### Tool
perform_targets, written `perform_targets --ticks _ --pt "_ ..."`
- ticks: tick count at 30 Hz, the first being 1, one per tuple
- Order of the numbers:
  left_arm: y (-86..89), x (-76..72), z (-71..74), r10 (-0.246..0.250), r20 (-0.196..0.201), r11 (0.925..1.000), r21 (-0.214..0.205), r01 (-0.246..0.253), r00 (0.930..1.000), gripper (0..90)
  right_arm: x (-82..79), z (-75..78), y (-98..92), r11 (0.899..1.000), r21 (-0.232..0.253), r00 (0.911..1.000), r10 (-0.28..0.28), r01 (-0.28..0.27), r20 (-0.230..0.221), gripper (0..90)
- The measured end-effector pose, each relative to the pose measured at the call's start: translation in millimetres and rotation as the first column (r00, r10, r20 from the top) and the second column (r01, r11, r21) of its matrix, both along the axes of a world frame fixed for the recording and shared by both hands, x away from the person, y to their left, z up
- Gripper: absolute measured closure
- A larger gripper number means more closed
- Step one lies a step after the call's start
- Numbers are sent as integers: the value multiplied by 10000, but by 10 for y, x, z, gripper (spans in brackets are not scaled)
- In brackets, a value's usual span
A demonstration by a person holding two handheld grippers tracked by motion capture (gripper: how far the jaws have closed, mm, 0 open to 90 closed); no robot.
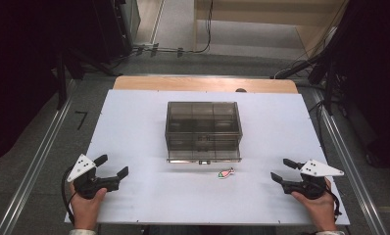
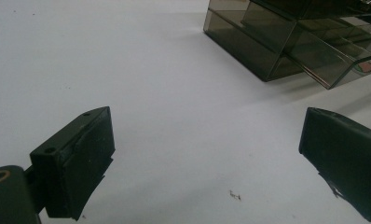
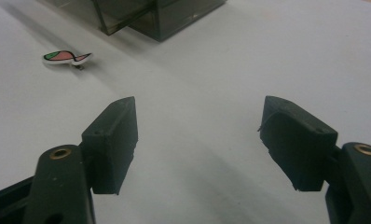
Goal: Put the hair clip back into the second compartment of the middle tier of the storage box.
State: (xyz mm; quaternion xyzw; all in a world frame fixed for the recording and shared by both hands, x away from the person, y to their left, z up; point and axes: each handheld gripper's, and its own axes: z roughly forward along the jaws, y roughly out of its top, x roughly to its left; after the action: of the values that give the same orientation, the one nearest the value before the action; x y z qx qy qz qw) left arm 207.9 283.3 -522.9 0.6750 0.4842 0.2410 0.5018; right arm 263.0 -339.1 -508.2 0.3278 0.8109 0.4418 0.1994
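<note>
A small pink-and-green fish-shaped piece (image 1: pixel 226 173) lies flat on the white table (image 1: pixel 134 127), low in the frame's centre, just below the front edge of the smoked clear plastic drawer box (image 1: pixel 203 131). Its long axis runs roughly left to right. The right gripper (image 1: pixel 280 171) at the lower right is nearer, and the piece lies to its left; its fingers (image 3: pixel 113 140) stand wide and empty. The left gripper (image 1: pixel 112 166), lower left, is farther, fingers (image 2: pixel 83 158) wide, holding nothing.
</note>
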Motion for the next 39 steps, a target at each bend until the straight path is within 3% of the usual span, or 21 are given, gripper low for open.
perform_targets --ticks 21,39 --pt "1 2 -1 2 -13 10000 -23 -2 10000 38 -4 9 273 9967 6 9967 816 -816 -38 297" --pt "6 3 -2 -25 -7 10000 -72 25 10000 38 3 -36 652 9824 -103 9816 1858 -1864 -432 343"
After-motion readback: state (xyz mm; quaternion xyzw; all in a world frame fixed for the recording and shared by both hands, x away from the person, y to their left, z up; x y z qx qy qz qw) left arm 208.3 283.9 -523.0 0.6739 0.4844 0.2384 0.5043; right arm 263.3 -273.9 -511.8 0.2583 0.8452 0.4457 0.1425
